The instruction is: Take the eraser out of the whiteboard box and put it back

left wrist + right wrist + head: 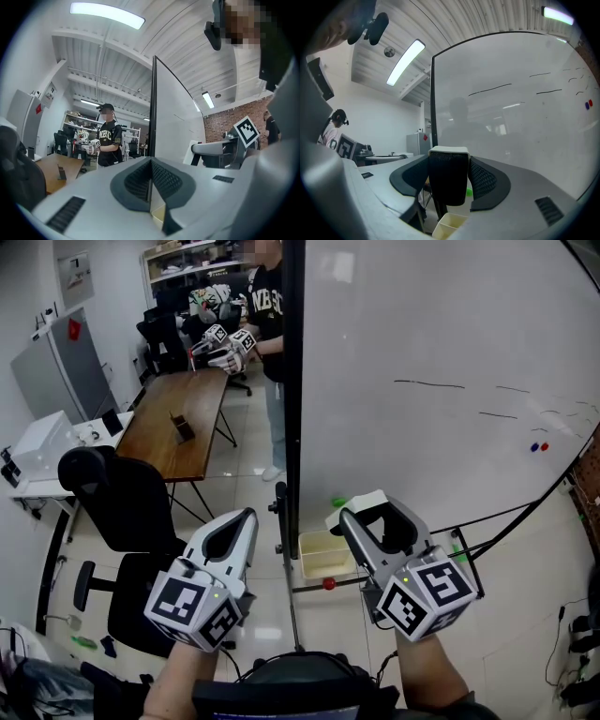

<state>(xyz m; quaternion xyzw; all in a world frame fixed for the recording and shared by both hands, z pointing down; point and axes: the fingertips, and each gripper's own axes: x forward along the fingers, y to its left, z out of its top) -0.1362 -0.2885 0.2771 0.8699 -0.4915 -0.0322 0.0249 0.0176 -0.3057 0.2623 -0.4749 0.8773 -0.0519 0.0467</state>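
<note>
right gripper (375, 519) hangs level before the large white whiteboard (441, 352) with a black frame, near its lower left corner. its jaws stand wide and are clamped on the task's thing. left gripper (246, 521), just outside the whiteboard's left edge, has its jaws pressed together on nothing. at the foot of the whiteboard, by that same edge and below the right gripper, sits the pale yellow open plastic box (314, 545). nothing dark shows inside it. the block eraser (448, 178), with a white plastic back and a black felt face, is held upright between the pads, above the box and clear of it. judging by this, the taking-out is done. what is left is to lower the eraser back into the box and let go.
</note>
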